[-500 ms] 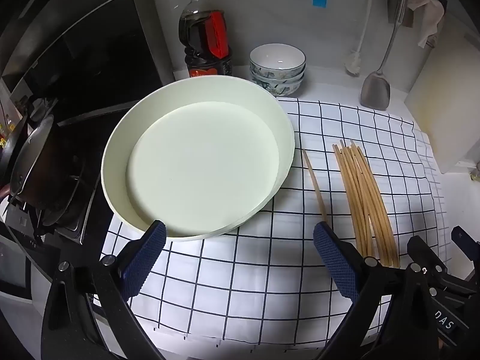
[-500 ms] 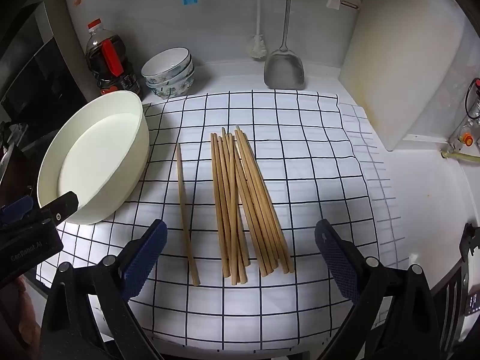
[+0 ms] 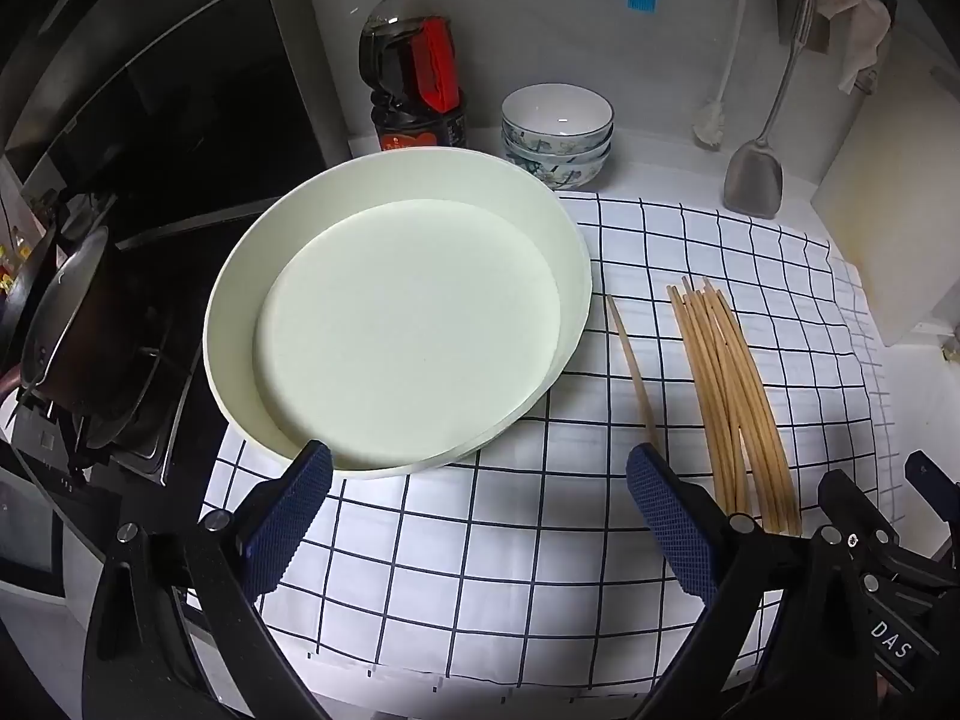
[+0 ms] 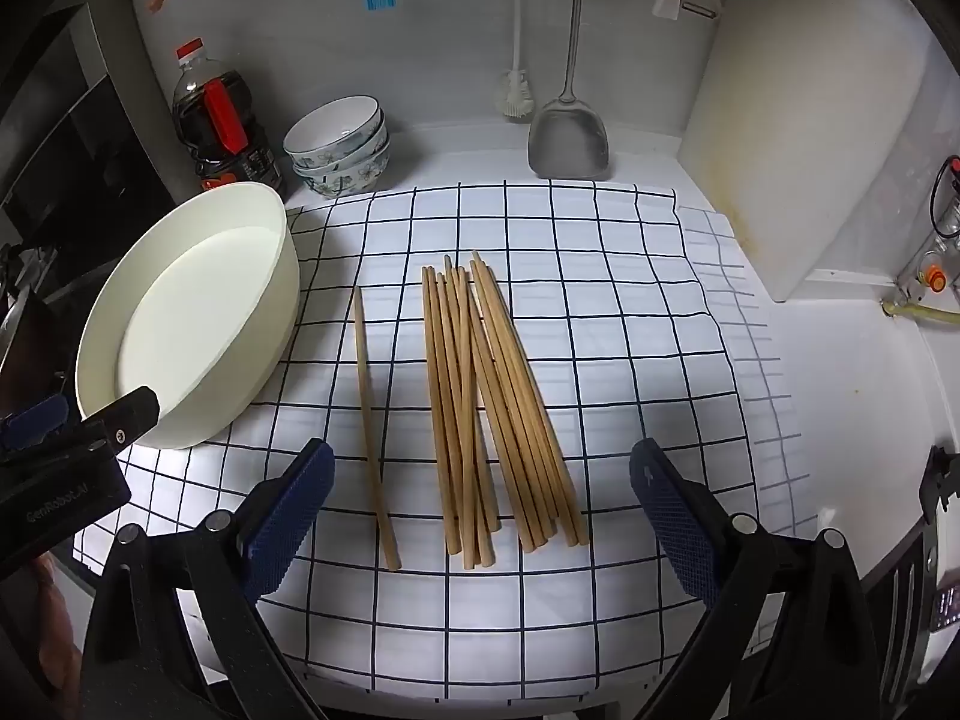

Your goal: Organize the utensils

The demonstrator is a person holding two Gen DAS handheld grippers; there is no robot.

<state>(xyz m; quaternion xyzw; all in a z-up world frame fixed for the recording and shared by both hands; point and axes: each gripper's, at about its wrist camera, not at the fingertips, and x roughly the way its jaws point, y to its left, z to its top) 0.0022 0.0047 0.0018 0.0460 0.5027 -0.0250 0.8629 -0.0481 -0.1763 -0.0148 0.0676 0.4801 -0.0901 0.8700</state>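
A bundle of several wooden chopsticks (image 4: 492, 396) lies on a white checked cloth (image 4: 630, 312), with one single chopstick (image 4: 372, 426) apart to its left. A large empty cream basin (image 4: 180, 318) stands at the cloth's left edge. In the left wrist view the basin (image 3: 396, 324) fills the middle, the single chopstick (image 3: 630, 360) and the bundle (image 3: 732, 396) lie to its right. My left gripper (image 3: 480, 516) is open and empty, just in front of the basin. My right gripper (image 4: 480, 516) is open and empty, above the chopsticks' near ends.
A dark sauce bottle (image 3: 414, 66) and stacked patterned bowls (image 3: 558, 132) stand at the back wall. A metal spatula (image 4: 570, 132) and a brush hang there. A white cutting board (image 4: 804, 132) leans at the right. A stove with a pan (image 3: 66, 324) is at the left.
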